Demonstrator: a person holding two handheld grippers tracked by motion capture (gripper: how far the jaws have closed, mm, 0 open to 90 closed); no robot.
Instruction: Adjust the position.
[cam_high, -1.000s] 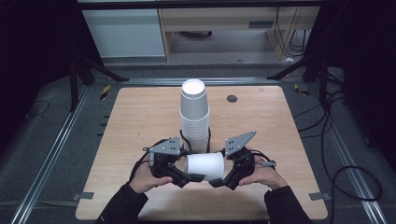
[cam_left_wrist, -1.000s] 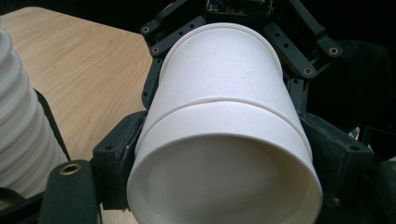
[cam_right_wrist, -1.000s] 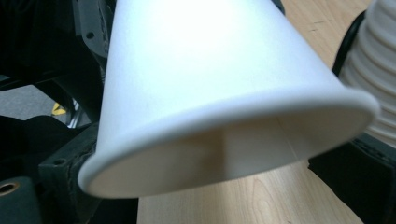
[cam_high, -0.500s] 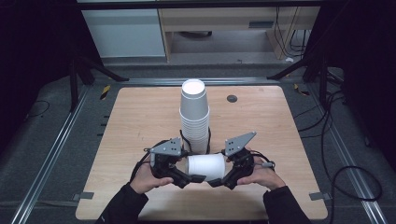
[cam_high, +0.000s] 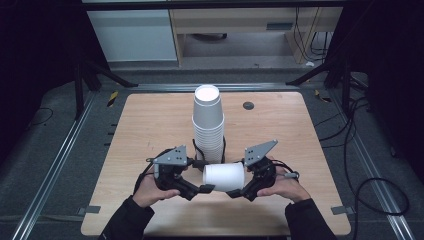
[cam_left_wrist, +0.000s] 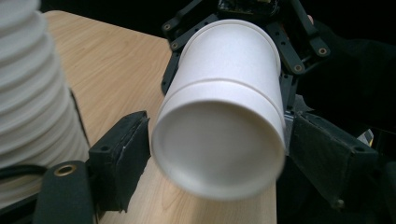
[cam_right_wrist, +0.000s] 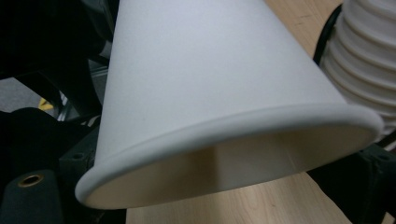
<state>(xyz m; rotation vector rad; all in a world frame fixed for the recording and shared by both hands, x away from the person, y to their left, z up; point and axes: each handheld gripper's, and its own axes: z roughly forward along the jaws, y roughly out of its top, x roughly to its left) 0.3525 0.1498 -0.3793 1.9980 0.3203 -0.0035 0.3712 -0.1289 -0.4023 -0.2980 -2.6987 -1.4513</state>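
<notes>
1. Fingers (cam_left_wrist: 119, 154) of the left gripper (cam_high: 202, 189) flank the closed bottom end of a white paper cup (cam_high: 224, 177); in the left gripper view one black pad sits just beside the cup's base on the left and the other stands against its right side, but whether both press on it cannot be told.
2. Jaws of the right gripper (cam_high: 235, 193) have just been closing, with the cup's open rim end between them — in the right gripper view the rolled rim (cam_right_wrist: 224, 140) fills the space between the two black pads, which hold it.
3. Lying on its side, the cup is carried clear of the wooden table (cam_high: 150, 125), its bottom toward the left gripper and its mouth toward the right gripper.
4. Both grippers meet low over the near edge of the table, each held in a dark-sleeved hand that comes in from the bottom of the high view; the left hand (cam_high: 150, 187) and the right hand (cam_high: 287, 187) are well apart, with the cup between them.
5. Just behind the held cup stands a tall stack of white paper cups (cam_high: 208, 122) — bottoms up, upright near the table's middle.
6. Farther back and to the right, a small dark round disc (cam_high: 248, 105) lies on the table top.
</notes>
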